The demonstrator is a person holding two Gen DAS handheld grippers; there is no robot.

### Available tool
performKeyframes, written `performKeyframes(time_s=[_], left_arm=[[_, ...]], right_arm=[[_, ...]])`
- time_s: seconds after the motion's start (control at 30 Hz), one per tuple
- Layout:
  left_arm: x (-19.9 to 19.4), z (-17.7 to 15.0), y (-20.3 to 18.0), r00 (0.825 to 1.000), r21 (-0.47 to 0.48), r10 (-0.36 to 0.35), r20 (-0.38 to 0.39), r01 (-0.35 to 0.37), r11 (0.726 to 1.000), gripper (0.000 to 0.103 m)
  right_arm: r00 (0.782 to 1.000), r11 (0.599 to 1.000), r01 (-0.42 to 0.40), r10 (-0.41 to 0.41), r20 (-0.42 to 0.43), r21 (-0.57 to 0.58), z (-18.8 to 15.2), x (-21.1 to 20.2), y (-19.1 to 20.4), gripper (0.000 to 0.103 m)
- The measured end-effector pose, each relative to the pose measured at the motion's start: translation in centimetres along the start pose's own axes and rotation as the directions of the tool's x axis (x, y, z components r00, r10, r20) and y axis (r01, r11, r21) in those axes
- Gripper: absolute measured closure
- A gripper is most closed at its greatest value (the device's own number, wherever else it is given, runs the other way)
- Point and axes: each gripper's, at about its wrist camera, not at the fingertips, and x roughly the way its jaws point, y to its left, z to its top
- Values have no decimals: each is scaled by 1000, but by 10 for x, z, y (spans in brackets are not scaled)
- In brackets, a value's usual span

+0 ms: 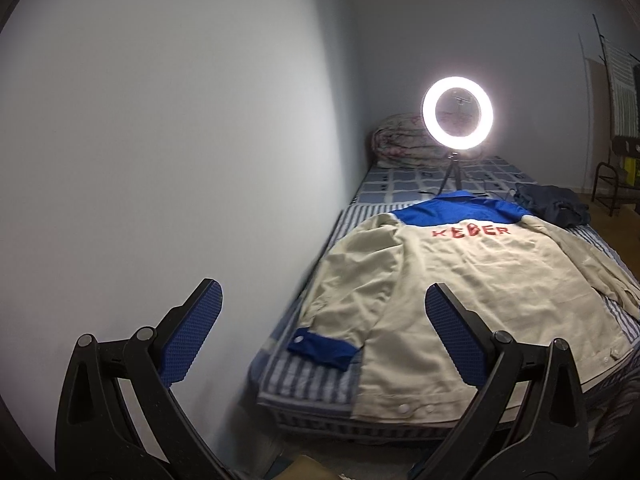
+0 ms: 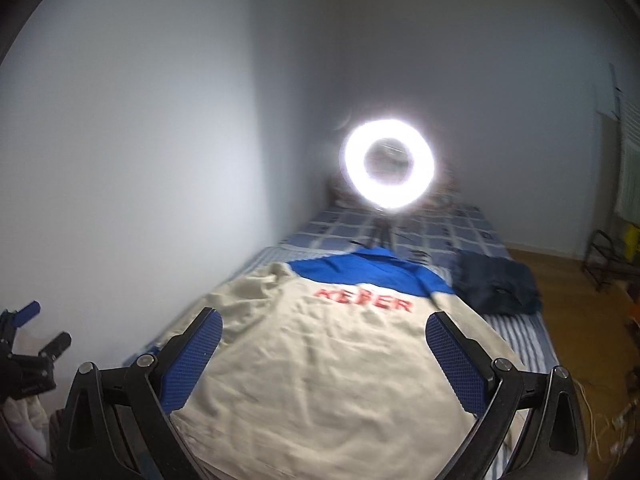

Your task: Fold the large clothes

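A cream jacket with a blue yoke and red lettering lies back-up on the bed, its left sleeve ending in a blue cuff. In the right wrist view the same jacket fills the lower middle. My left gripper hovers open above the bed's near left corner, nothing between its blue pads. My right gripper is open over the jacket's lower back, also empty. At the far left of the right wrist view the left gripper shows from the side, held above the floor beside the bed.
The bed with striped and checked blue sheets runs along the white wall. A lit ring light on a small tripod stands on it, a rolled quilt behind. Dark blue clothing lies at the jacket's right shoulder. A rack stands on the wooden floor.
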Motion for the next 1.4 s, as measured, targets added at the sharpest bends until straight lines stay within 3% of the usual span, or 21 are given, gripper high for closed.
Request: performKeyframes(time_s=[0.2,0.33,0.47,0.73,0.87,1.0,1.1,1.23,1.3,1.37,1.4], left_arm=[[-15,-5,34,999,-38,29,16,-28,999,0],[-21,-11,48,999,-61,41,3,-41,997,0],[-16,-23,56,998,-85,57,-41,-60,995,0],[-7,-40,61,991,-115,45,-129,-60,992,0],[-1,-44,65,986,-137,40,-160,-63,989,0],[5,-47,65,983,-141,42,-181,-69,988,0],[11,-47,63,980,-137,38,-194,-65,988,0],[23,-47,58,976,-124,28,-217,-56,991,8],[29,-47,56,972,-124,24,-234,-54,991,9],[37,-48,55,968,-130,18,-249,-51,990,12],[41,-48,54,967,-135,11,-255,-47,990,12]], right_arm=[[987,985,-157,154,-35,-71,22,42,55,4],[955,956,-281,270,-120,-85,16,82,95,16],[905,910,-394,360,-228,-130,-11,126,145,25],[752,821,-554,424,-504,-135,-107,224,233,27],[664,844,-537,425,-615,4,-150,277,240,29],[582,856,-461,491,-649,234,-172,326,226,34],[548,845,-399,531,-647,356,-183,352,213,34],[536,837,-356,548,-642,416,-193,373,209,34],[540,836,-353,548,-638,420,-192,377,210,45],[533,837,-357,548,-645,415,-189,380,212,87],[522,829,-362,559,-645,425,-188,381,211,91]])
